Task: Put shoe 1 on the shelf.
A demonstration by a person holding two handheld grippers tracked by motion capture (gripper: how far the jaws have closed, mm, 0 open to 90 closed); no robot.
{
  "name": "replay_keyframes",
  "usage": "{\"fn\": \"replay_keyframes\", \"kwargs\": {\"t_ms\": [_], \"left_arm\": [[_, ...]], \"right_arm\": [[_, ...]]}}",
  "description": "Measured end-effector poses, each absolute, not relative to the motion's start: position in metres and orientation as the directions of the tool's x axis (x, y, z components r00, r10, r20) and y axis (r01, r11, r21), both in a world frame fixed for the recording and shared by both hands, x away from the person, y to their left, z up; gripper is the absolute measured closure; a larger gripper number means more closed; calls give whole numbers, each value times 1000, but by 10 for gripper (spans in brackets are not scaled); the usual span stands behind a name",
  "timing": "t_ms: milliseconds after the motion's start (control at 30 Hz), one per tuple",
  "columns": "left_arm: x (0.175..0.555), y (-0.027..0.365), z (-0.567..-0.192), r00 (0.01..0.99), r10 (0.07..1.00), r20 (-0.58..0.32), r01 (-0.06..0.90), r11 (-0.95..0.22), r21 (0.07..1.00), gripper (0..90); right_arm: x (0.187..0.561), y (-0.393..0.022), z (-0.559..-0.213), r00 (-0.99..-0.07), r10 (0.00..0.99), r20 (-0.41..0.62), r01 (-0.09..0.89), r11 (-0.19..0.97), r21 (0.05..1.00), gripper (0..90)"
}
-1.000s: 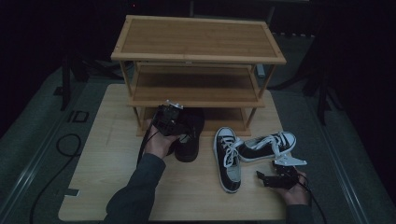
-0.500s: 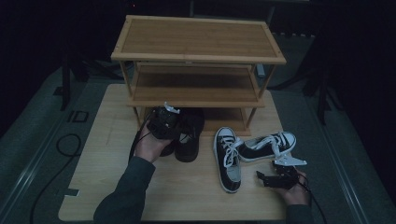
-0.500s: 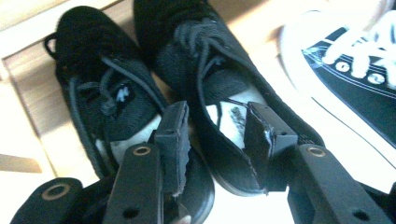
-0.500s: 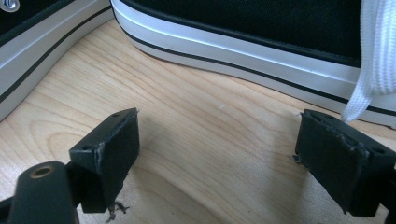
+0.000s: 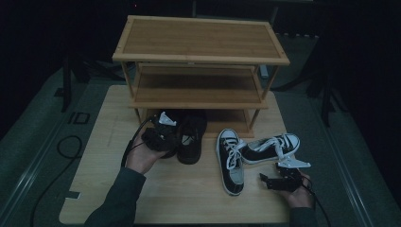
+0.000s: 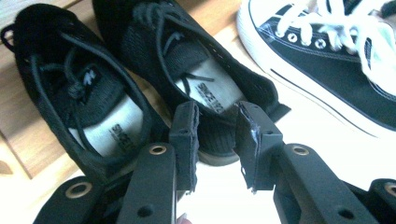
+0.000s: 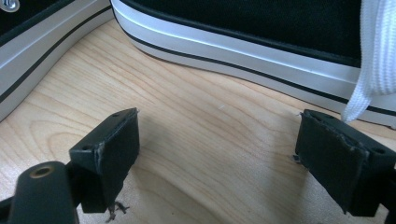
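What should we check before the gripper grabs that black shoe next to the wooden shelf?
1. Left gripper lined up on the heel of the black mesh lace-up shoe: ok.
2. Jaws, which have just been closing, pressing the heel: cannot tell.
3. Second black mesh shoe clear of the jaws: ok.
4. Bottom tier of the three-tier wooden shoe rack has room: ok.
5. Right gripper open, holding nothing: ok.
6. Black-and-white canvas sneakers out of the way: ok.

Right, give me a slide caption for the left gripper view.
Left gripper closing its jaws around the heel of a black shoe, its twin alongside.
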State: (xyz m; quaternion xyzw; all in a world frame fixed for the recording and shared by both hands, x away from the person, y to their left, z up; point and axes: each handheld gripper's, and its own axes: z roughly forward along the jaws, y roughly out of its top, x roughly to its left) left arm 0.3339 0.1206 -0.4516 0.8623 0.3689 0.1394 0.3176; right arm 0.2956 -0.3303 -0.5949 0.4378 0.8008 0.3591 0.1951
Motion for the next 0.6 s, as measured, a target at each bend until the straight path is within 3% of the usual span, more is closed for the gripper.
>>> {"fn": "replay_keyframes", "kwargs": {"t_ms": [600], "left_arm": [[325,113,-499,733,680,-25,556,-577,598,663]], "right_arm": [[296,-330,-595,-540,842,3,562,357,746,135]]}}
